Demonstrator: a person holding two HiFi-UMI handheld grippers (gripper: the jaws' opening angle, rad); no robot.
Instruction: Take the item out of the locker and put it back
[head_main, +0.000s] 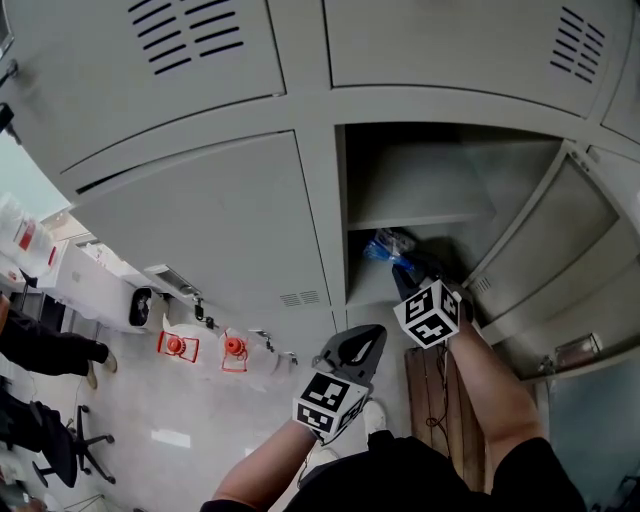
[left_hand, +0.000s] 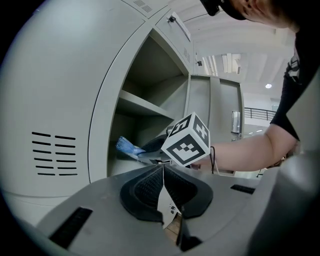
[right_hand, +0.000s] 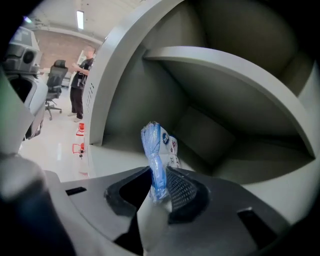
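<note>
Fingers (right_hand: 184, 192) of our right gripper (right_hand: 159, 187) are clenched on the blue packet (right_hand: 154, 150), pinching its lower end between the ribbed pads while the rest stands free above them. We hold it inside the open compartment of the locker (head_main: 320, 190), below the shelf (right_hand: 225, 65) and toward the front; whether it touches the compartment floor we cannot tell. Our left gripper (left_hand: 164, 187) hangs outside, its fingers (left_hand: 142, 192) pressed together on nothing. We judge the packet to be light and soft: it looks like thin plastic film wrapped around something slim, with white print on one side (too small to read). Film of that kind is likely slippery and will crumple rather than resist, so a grip on a loose edge could slide or let the contents swing. We would rather take it across the thicker middle, where the wrapped body gives the pads something firm to bear on. Nothing about it suggests it is fragile, though a hard squeeze may crease the wrapper.
</note>
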